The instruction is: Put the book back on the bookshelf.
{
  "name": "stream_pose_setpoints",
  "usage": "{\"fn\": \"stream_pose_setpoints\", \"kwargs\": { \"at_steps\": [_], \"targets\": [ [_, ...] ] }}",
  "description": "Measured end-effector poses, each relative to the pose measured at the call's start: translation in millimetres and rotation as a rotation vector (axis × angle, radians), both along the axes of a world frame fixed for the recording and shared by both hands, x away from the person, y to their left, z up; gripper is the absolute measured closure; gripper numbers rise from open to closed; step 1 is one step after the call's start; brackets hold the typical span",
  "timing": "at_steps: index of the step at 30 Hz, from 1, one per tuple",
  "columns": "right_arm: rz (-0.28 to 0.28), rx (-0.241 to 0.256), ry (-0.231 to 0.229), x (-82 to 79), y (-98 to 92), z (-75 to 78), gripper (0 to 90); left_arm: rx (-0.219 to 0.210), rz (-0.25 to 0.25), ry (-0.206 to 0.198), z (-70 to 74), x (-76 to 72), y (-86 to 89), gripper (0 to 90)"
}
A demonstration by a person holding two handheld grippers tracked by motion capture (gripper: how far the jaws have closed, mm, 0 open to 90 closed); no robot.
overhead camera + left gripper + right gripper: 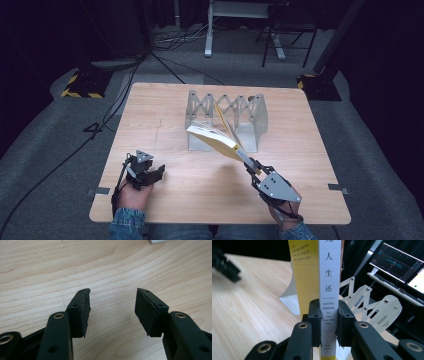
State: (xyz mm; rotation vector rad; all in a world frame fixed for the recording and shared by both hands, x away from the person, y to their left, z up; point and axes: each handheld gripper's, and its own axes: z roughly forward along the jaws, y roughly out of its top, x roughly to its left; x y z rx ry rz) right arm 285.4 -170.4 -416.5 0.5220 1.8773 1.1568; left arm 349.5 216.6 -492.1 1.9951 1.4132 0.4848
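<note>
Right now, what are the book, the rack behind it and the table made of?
Book: paper, with a white printed spine and yellow cover.
Rack: probably matt grey metal, with riveted crossing strips.
Table: pale wood or wood-look laminate; its grain lines show.

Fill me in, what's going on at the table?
A person works two handheld grippers. The right gripper is clamped on the spine of a yellow-and-white book, held in the air just in front of the grey expanding rack. The left gripper rests open and holds nothing, low over the wooden table at its near left.
</note>
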Motion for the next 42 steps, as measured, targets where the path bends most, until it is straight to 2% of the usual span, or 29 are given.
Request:
{"fn": "stream_pose_setpoints", "kwargs": {
  "at_steps": [4,8,10,11,12,17,26,27,28,29,30,31,42],
  "targets": [
    [-0.023,0.085,0.021,5.8,-7.3,10.7,76.7,0.043,-0.053,-0.001,-5.1,2.0,-2.2,45.8],
    [-0.065,0.145,0.036,14.2,-15.8,17.9,76.7,0.038,-0.073,-0.021,-6.8,2.6,-0.4,44.2],
    [-0.073,0.153,0.038,16.3,-17.9,19.1,76.7,0.029,-0.074,-0.036,-8.8,2.2,0.7,43.5],
    [-0.076,0.161,0.037,18.5,-20.0,20.2,76.7,0.018,-0.069,-0.064,-11.8,1.4,1.3,42.6],
    [-0.086,0.174,0.036,21.2,-22.9,21.5,76.7,0.017,-0.072,-0.065,-11.9,1.8,1.8,41.7],
    [-0.128,0.204,0.056,35.5,-30.0,24.0,76.7,0.017,-0.063,-0.063,-11.8,1.3,0.8,41.3],
    [-0.163,0.244,0.072,48.9,-32.7,26.8,76.8,0.020,-0.071,-0.066,-11.9,1.1,-0.3,41.3],
    [-0.165,0.272,0.078,51.2,-33.0,28.1,76.8,0.020,-0.071,-0.066,-11.9,1.1,-0.3,41.3],
    [-0.165,0.272,0.078,51.2,-33.0,28.1,76.8,0.019,-0.071,-0.065,-12.0,1.0,-0.5,41.3],
    [-0.168,0.309,0.096,54.6,-34.0,29.7,76.8,0.019,-0.071,-0.065,-11.9,1.0,-0.6,41.3],
    [-0.168,0.309,0.096,54.6,-34.0,29.7,76.8,0.020,-0.072,-0.063,-11.8,0.9,-0.7,41.3],
    [-0.170,0.346,0.113,58.9,-34.5,31.0,76.8,0.020,-0.071,-0.062,-11.7,0.8,-0.9,41.3],
    [-0.204,0.420,0.149,74.3,-35.2,31.3,76.8,0.022,-0.082,-0.066,-11.7,0.8,-1.6,41.3]
  ]
}}
